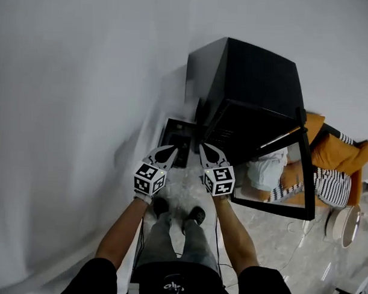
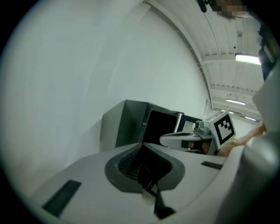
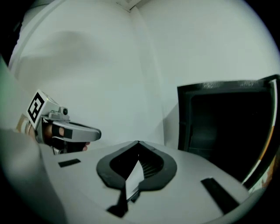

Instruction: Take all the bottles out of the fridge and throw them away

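now | 2 grippers: l gripper (image 1: 172,149) clenched, empty; r gripper (image 1: 203,147) clenched, empty | 1 fridge (image 1: 252,79), door (image 1: 309,178) open

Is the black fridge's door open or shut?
Open. The glass-fronted door stands swung out from the black fridge, whose dark inside shows.
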Tool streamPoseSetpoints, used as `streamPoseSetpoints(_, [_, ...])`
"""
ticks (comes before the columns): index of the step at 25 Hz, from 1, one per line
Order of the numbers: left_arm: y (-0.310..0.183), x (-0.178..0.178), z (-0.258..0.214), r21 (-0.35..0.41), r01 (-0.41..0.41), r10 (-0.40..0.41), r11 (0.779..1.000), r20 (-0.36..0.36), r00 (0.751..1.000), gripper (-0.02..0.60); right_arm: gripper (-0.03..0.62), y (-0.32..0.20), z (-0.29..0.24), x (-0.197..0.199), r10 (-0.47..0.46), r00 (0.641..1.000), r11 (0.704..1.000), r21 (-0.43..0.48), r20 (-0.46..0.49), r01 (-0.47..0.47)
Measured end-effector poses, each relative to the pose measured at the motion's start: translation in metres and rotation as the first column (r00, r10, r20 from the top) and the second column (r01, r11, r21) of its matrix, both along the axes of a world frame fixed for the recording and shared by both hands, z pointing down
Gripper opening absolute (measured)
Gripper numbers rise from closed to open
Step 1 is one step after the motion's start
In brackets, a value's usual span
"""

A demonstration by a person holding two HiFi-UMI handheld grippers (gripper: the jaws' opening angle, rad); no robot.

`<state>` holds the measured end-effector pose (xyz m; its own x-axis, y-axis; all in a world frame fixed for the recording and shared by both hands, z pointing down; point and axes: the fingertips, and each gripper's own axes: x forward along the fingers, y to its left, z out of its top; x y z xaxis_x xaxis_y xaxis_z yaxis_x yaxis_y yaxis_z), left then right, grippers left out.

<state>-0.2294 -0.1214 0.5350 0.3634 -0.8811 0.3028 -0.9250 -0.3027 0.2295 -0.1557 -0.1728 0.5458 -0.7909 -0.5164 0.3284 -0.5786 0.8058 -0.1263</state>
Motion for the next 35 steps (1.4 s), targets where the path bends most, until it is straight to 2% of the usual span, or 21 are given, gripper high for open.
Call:
streamPoseSetpoints(3, [0.003,0.032,-0.051,0.051,-0.045,0.046,0.998,-0.025,0.999,0.002,0.009,0.007,-0.056,0.040,0.043,0.999,0.998,0.034,0.025,-0.044])
streamPoseSetpoints(7, [0.021,0.073,-0.100,0.091,-0.093,0.095,0.991,-0.014,0.995,0.002,0.009,0.029,-0.110,0.094,0.069,0.997,0.995,0.072,0.043,-0.072])
streamPoseSetpoints(12, [0.036,0.114,-0.134,0.118,-0.107,0.106,0.987,0.013,0.994,0.002,0.009,0.048,-0.139,0.161,0.087,0.995,0.992,0.082,0.051,-0.091])
streamPoseSetpoints(17, [0.040,0.145,-0.152,0.143,-0.108,0.105,0.984,0.027,0.994,0.002,0.009,0.057,-0.147,0.211,0.084,0.996,0.993,0.083,0.036,-0.087])
streamPoseSetpoints(25, [0.077,0.183,-0.161,0.149,-0.113,0.108,0.982,0.039,0.993,0.002,0.009,0.093,-0.152,0.262,0.077,0.996,0.993,0.083,0.036,-0.079])
streamPoseSetpoints(35, [0.155,0.194,-0.154,0.140,-0.117,0.108,0.983,0.067,0.992,0.002,0.009,0.163,-0.152,0.284,0.071,0.995,0.993,0.087,0.066,-0.077])
